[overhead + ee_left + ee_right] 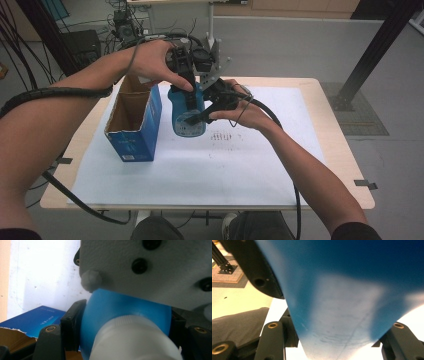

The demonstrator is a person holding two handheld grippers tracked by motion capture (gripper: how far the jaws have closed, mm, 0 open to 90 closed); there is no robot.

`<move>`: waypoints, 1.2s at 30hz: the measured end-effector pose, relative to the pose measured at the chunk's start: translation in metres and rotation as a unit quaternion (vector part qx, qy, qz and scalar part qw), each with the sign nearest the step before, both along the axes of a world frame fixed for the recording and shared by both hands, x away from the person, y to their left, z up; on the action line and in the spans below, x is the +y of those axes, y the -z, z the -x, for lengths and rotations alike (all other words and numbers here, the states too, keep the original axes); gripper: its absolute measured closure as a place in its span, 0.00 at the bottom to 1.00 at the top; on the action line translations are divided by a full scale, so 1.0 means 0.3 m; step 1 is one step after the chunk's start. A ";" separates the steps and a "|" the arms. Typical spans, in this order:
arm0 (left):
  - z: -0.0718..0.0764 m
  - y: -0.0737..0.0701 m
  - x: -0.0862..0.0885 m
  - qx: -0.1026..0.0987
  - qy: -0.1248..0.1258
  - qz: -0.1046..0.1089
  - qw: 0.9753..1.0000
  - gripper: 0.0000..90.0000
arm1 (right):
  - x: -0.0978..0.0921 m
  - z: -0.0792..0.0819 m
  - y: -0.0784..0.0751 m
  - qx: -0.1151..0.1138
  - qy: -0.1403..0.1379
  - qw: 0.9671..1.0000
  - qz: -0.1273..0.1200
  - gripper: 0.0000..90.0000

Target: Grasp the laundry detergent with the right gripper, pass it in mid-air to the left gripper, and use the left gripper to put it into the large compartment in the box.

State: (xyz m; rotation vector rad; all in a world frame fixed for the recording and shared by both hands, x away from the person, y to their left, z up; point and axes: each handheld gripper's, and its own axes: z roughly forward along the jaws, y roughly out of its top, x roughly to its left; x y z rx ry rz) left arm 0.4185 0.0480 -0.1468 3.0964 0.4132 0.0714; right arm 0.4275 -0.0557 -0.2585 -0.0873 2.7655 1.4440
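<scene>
I hold the blue bottle (pixel 188 114) aloft at the tabletop's (pixel 320 150) twelve o'clock, my left claw (pixel 186 75) clamping its shoulder, my right claw (pixel 207 111) pinching its body to steady it beside the open box (pixel 135 122), at nine o'clock.

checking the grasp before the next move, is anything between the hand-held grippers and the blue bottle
Nothing visible: the left hand-held gripper clamps the blue bottle near its white cap, and the right hand-held gripper grips its body directly.

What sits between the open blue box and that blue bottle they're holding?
Nothing: in the high view, only a bare strip of the white sheet separates the blue box from the blue bottle, which both tongs grip.
</scene>
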 end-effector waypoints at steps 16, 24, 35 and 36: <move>0.003 0.009 0.000 -0.001 0.000 -0.003 1.000 0.38 | 0.002 0.002 0.010 0.003 0.000 1.000 0.000 0.48; 0.004 0.012 -0.004 -0.002 0.004 -0.008 1.000 0.39 | -0.001 -0.001 0.014 -0.001 -0.001 1.000 0.000 0.48; 0.005 0.025 0.005 0.002 0.003 -0.008 1.000 0.39 | 0.008 0.000 0.026 0.004 -0.007 1.000 0.003 0.48; 0.005 0.025 0.006 0.003 0.003 -0.008 1.000 0.39 | 0.009 0.000 0.026 0.006 -0.008 1.000 0.003 0.48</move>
